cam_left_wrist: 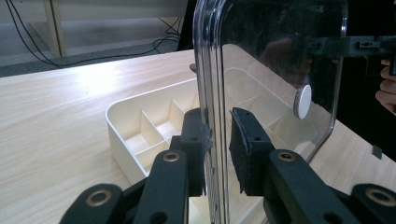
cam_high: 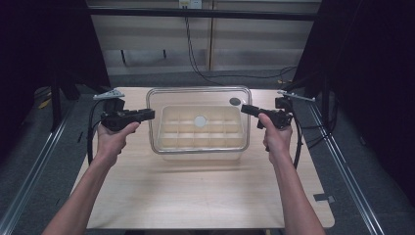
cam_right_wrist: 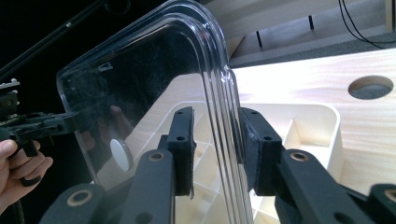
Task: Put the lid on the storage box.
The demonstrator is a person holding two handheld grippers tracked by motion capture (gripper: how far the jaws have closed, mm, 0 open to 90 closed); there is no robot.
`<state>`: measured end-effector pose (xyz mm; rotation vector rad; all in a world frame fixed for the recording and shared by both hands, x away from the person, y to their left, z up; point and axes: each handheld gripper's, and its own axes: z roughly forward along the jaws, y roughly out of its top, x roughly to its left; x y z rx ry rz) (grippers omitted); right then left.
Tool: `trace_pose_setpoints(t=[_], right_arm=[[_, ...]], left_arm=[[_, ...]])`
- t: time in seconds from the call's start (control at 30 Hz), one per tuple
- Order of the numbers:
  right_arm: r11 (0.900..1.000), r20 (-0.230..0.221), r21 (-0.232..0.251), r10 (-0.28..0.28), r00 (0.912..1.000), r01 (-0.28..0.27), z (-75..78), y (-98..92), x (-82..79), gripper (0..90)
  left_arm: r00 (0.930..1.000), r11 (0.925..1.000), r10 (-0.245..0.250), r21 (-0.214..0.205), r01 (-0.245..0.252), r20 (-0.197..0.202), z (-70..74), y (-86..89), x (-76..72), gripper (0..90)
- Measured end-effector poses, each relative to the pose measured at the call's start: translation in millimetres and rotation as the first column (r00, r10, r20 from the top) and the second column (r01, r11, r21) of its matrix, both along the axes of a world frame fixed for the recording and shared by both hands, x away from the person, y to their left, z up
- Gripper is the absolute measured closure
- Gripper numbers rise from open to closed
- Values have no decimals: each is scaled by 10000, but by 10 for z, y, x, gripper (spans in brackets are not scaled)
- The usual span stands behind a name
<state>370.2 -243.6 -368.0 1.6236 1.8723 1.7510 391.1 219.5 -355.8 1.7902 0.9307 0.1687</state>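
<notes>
We held the lid (cam_high: 198, 93) level over the tray (cam_high: 201, 142), left gripper (cam_high: 147, 114) and right gripper (cam_high: 247, 108) fingers clamped on opposite edges.

Both my forearms entered from the near edge, bare and stretched forward, each hand wrapped round a claw handle. My left claw (cam_high: 147, 113) pointed inward toward my right, held level, its jaws closed on the edge of the clear lid (cam_high: 198, 90). My right claw (cam_high: 247, 108) pointed inward toward my left, also level, jaws clamped on the opposite edge. Cables trailed from both.
</notes>
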Motion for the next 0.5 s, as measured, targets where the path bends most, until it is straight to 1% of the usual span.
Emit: trace_pose_setpoints(t=[0.1,0.2,0.23,0.3,0.37,0.4,0.43,0.47,0.5], right_arm=[[9999,-151,-163,-33,9999,31,-36,0,10,673],[9998,-173,-173,-121,9998,118,-36,-1,25,674],[9997,-183,-215,-93,9998,89,-41,-1,35,672],[9995,-334,-301,-95,9994,85,-69,2,65,666],[9988,-533,-469,-164,9984,139,-111,12,92,659],[9986,-536,-505,-155,9984,128,-126,13,105,657],[9985,-579,-523,-163,9982,133,-138,14,119,658],[9983,-586,-560,-184,9981,151,-144,14,130,659],[9979,-560,-622,-196,9982,161,-150,13,144,659]], left_arm=[[10000,10000,-17,23,17,-73,-12,-15,26,759],[9999,10000,19,-6,-19,-109,0,-21,71,758],[9999,10000,-6,42,6,-102,3,-18,80,759],[9999,10000,10,0,-10,-154,-2,-28,91,759],[9998,9999,-2,119,4,-179,-23,-35,114,759],[9998,9999,12,142,-9,-215,-37,-37,130,759],[9997,9999,-12,127,15,-258,-49,-38,147,758],[9995,10000,-6,19,6,-323,-61,-42,161,758],[9995,10000,-44,-25,43,-306,-71,-39,176,758]])
